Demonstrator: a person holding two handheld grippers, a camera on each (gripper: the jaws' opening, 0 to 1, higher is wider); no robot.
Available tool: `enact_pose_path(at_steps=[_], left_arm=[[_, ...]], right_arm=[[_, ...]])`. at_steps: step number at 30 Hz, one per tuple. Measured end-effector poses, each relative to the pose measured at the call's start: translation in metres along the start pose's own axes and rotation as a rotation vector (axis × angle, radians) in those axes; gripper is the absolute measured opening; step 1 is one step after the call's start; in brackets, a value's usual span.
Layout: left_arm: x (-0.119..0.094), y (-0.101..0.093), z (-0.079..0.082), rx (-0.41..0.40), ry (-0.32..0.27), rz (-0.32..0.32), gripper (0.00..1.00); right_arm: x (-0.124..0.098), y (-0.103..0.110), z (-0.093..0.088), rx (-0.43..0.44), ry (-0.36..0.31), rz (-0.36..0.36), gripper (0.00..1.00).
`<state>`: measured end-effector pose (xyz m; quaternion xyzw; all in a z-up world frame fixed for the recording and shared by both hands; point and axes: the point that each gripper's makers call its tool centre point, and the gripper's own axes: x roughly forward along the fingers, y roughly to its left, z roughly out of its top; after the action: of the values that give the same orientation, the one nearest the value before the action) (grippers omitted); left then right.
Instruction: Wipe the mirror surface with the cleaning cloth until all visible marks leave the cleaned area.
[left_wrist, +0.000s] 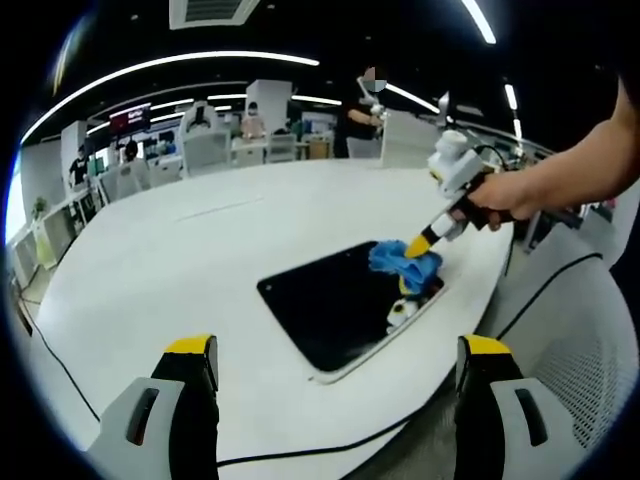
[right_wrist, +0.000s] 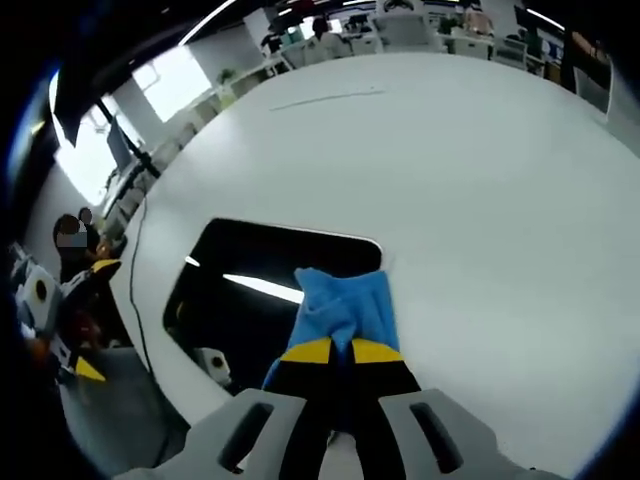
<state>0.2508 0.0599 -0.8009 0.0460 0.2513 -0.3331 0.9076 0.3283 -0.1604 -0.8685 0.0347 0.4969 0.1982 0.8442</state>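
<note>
My right gripper (right_wrist: 331, 349) pinches the blue cloth (right_wrist: 345, 306) between closed fingers, pressing it onto the dark mirror (right_wrist: 240, 300) at its edge. In the left gripper view the mirror (left_wrist: 330, 300) lies flat on the white surface (left_wrist: 200, 240), its long axis running from the near right toward the far left. My hand (left_wrist: 505, 192) reaches in from the right, tool slanted down. My left gripper (left_wrist: 340, 365) hangs back, fingers wide apart, holding nothing. Bare white surface surrounds the mirror.
</note>
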Motion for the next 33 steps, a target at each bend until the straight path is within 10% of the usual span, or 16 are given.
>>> enact_pose_path(at_steps=[33], left_arm=[[0.001,0.001,0.0,0.0,0.003,0.01,1.0]], right_arm=[[-0.013,0.015,-0.029,-0.025,-0.003,-0.003,0.0]])
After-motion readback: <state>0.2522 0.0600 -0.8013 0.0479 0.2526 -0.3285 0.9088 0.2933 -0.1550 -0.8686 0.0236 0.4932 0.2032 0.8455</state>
